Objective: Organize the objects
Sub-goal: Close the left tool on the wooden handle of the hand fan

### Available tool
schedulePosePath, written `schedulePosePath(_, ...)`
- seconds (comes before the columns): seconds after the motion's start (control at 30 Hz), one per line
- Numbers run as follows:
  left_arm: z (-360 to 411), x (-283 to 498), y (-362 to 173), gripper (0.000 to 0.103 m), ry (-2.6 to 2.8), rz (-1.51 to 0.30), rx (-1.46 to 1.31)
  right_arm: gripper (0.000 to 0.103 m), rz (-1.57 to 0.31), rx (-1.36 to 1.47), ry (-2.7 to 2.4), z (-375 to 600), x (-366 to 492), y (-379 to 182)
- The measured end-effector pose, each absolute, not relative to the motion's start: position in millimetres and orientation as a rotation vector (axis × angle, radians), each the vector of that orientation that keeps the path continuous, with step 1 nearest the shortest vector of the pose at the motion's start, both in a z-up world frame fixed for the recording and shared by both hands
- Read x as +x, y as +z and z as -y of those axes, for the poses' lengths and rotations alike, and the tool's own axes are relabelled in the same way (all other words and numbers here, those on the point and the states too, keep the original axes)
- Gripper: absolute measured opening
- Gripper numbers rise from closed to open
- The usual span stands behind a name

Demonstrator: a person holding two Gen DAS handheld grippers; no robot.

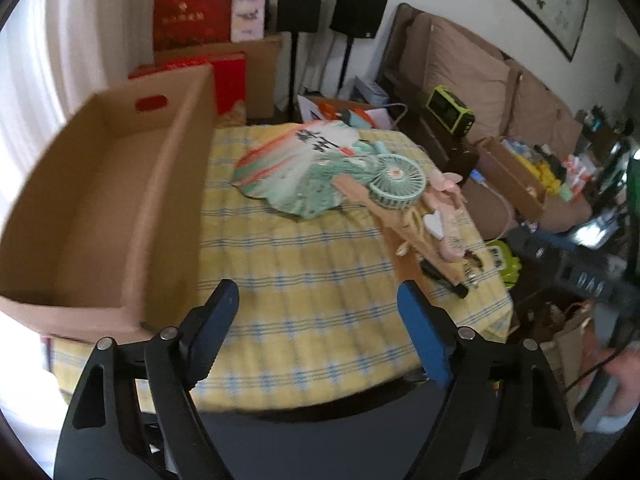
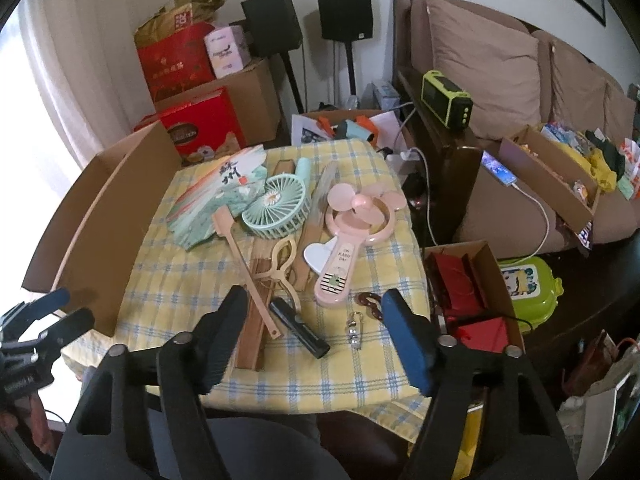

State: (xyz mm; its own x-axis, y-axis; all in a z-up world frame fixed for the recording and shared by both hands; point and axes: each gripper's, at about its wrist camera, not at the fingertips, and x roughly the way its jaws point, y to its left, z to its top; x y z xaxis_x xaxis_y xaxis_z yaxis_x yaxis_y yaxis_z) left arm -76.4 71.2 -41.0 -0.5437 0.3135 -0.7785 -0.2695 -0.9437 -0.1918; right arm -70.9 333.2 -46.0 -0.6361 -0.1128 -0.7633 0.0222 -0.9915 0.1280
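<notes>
An open, empty cardboard box (image 1: 120,200) (image 2: 100,220) stands on the left of the yellow checked tablecloth (image 1: 304,264) (image 2: 176,280). To its right lie a painted paper fan (image 1: 296,168) (image 2: 212,196), a teal handheld fan (image 1: 396,184) (image 2: 276,210), a pink handheld fan (image 1: 444,220) (image 2: 348,236), folded wooden fans (image 2: 250,332), a black stick-shaped object (image 2: 300,332) and a small metal keychain (image 2: 354,332). My left gripper (image 1: 316,296) hovers open over bare cloth beside the box. My right gripper (image 2: 316,300) hovers open above the black object and keychain, gripping nothing.
Red gift boxes (image 2: 200,128) and two black speakers (image 2: 344,12) stand behind the table. A brown sofa (image 2: 500,80) with a green radio (image 2: 446,98) runs along the right. A carton of red items (image 2: 464,280) and a green case (image 2: 528,284) sit right of the table.
</notes>
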Motion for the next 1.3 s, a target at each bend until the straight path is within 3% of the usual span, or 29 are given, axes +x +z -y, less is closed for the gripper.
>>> schedulePosePath(0.17, -86, -110, -55, 0.074, 2.405, 0.175, -1.345, 0.068, 0.153, 1.319, -2.719, -328, -80, -59)
schedulePosePath(0.5, -121, -177, -92, 0.064, 2.297, 0.277, -1.466, 0.05, 0.112, 1.357, -2.634, -315, -98, -83)
schedulePosePath(0.6, -133, -194, -103, 0.056, 2.271, 0.288, -1.51, 0.047, 0.107, 1.367, -2.601, -309, -105, -90)
schedulePosePath(0.87, -151, -214, -126, 0.051, 2.228, 0.347, -1.571, 0.037, 0.015, 1.407, -2.563, -290, -122, -112)
schedulePosePath(0.97, -154, -215, -135, 0.042, 2.206, 0.366, -1.597, 0.032, 0.012, 1.421, -2.539, -287, -125, -120)
schedulePosePath(1.07, -153, -215, -142, 0.039, 2.188, 0.421, -1.609, 0.018, 0.02, 1.433, -2.505, -284, -127, -125)
schedulePosePath(1.3, -155, -215, -149, 0.019, 2.15, 0.473, -1.63, 0.014, -0.033, 1.404, -2.457, -269, -125, -127)
